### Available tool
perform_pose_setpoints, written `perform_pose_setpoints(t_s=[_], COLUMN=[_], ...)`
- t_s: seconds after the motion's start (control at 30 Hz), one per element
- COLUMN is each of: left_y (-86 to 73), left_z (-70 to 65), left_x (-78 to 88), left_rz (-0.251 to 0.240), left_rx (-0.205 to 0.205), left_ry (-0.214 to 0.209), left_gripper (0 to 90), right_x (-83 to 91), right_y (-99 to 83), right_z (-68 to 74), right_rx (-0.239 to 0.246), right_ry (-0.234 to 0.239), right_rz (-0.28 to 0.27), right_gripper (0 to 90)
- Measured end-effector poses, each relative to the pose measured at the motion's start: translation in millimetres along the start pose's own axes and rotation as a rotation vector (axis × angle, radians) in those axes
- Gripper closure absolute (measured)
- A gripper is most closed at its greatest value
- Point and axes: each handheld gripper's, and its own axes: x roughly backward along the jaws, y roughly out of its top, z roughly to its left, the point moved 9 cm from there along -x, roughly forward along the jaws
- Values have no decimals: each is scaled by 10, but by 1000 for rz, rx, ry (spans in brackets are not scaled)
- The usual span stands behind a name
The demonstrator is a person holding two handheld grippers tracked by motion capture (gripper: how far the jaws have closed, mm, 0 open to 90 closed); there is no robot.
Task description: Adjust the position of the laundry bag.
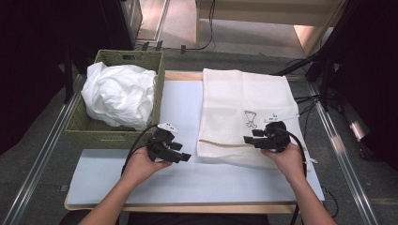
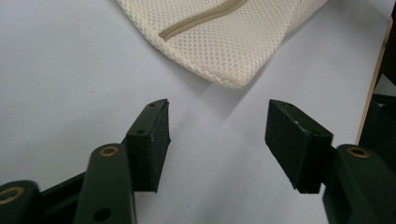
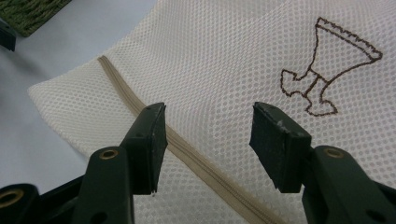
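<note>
A cream mesh laundry bag (image 1: pixel 244 112) lies flat on the white table sheet, with a tan zipper (image 3: pixel 140 112) near its front edge and a brown embroidered figure (image 3: pixel 322 70). My right gripper (image 1: pixel 251 137) hovers over the bag's front right part, jaws open above the zipper (image 1: pixel 220 143), nothing between them. My left gripper (image 1: pixel 180 152) stands open just left of the bag's front left corner (image 2: pixel 233 81), over bare sheet. In the left gripper view that gripper (image 2: pixel 217 133) holds nothing; in the right gripper view the right gripper (image 3: pixel 208 140) is empty too.
A green woven basket (image 1: pixel 155 63) at the back left holds a crumpled white cloth (image 1: pixel 119 93). The white sheet (image 1: pixel 183 180) covers the table; metal rails run along both sides, and cables lie at the right.
</note>
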Motion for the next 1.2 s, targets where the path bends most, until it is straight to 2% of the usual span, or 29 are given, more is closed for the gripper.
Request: perform_pose_setpoints(t_s=[0.2,0.6,0.73,1.2], left_y=[3,-1,-10,-4], left_z=[-2,-33,-15,-59], left_x=[-3,-22,-41,-60], left_rz=[-4,5,12,15], left_rx=[-4,2,7,-14], left_ry=[5,0,6,9], left_gripper=[409,432,374,389], right_x=[-36,-59,-49,-32], right_y=[-30,-38,-35,-10], right_z=[8,25,17,21], right_rx=[0,-6,-5,0], right_ry=[7,11,13,7], right_rz=[25,35,30,24], right_gripper=[457,444,444,443])
